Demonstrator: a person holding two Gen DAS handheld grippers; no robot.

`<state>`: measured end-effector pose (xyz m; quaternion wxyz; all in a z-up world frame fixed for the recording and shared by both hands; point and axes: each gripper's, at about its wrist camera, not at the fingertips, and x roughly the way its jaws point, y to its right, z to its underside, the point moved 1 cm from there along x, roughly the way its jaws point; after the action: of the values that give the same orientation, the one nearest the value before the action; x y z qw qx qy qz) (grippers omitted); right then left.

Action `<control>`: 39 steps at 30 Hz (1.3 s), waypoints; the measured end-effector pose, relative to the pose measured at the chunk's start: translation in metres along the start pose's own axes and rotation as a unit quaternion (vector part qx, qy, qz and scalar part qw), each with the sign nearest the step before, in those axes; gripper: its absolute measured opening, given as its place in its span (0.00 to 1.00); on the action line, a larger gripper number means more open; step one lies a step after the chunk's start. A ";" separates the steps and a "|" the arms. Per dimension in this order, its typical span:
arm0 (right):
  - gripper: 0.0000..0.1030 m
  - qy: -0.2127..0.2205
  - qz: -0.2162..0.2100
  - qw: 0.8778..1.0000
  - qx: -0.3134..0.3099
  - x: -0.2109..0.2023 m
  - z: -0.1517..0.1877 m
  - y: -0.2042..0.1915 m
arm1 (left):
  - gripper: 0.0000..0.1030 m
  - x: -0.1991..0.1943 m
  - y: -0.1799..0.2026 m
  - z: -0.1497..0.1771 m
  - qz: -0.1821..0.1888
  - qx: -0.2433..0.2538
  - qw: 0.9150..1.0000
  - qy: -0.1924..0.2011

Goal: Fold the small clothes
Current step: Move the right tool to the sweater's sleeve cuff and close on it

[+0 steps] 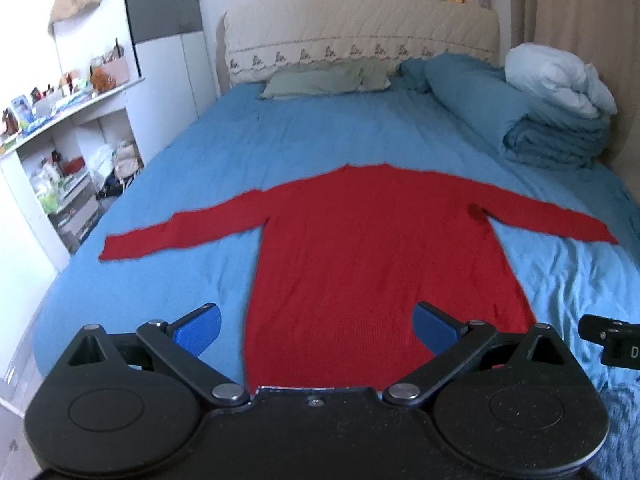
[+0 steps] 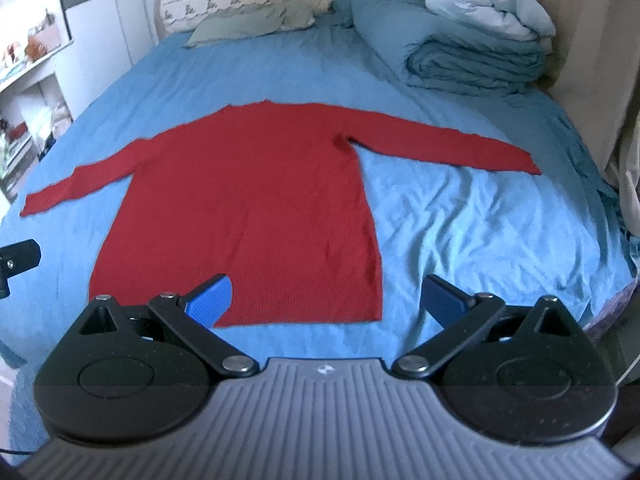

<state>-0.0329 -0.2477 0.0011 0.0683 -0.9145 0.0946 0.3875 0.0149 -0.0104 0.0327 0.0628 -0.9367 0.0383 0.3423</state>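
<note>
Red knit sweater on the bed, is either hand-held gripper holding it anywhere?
No. The red knit sweater lies flat; left hand-held gripper and right hand-held gripper are open.

The only readable mark is a single white letter "D" on the black device at the right edge of the left wrist view, just right of the left claw; whatever follows is cut off by the picture's edge. The right claw's grey ribbed housing bears a small white emblem, no legible lettering.
</note>
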 end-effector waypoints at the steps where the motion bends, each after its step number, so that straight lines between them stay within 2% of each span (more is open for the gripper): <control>1: 1.00 0.003 -0.001 1.000 0.006 0.000 -0.004 0.004 | 1.00 0.002 0.002 -0.007 0.002 0.002 1.000 0.005; 8: 1.00 0.024 0.010 0.998 0.055 0.023 -0.052 0.042 | 1.00 0.047 0.028 -0.069 0.022 0.012 0.999 0.028; 14: 1.00 0.032 0.048 0.993 0.105 0.089 -0.105 0.096 | 1.00 0.137 0.070 -0.137 0.057 0.024 0.998 0.025; 18: 1.00 0.033 0.087 0.985 0.148 0.153 -0.136 0.143 | 1.00 0.213 0.121 -0.177 0.096 0.042 0.994 0.015; 21: 1.00 0.043 0.107 0.974 0.194 0.200 -0.151 0.185 | 1.00 0.268 0.157 -0.194 0.137 0.041 0.990 -0.007; 26: 1.00 0.062 0.143 0.958 0.242 0.262 -0.164 0.249 | 1.00 0.339 0.203 -0.207 0.151 0.031 0.987 -0.051; 30: 1.00 0.039 0.177 0.951 0.251 0.306 -0.162 0.291 | 1.00 0.380 0.229 -0.206 0.151 0.047 0.984 -0.082; 33: 1.00 0.027 0.178 0.944 0.276 0.332 -0.153 0.320 | 1.00 0.406 0.242 -0.197 0.151 0.053 0.981 -0.110; 37: 1.00 0.013 0.168 0.934 0.316 0.364 -0.143 0.357 | 1.00 0.433 0.253 -0.187 0.129 0.063 0.981 -0.132; 39: 0.89 0.009 0.163 0.926 0.339 0.377 -0.140 0.370 | 1.00 0.444 0.254 -0.185 0.123 0.058 0.981 -0.138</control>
<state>0.2385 -0.6811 -0.1933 0.3095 -0.8120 0.3686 0.3301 0.4422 -0.3013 -0.1374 0.0790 -0.8632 0.1642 0.4709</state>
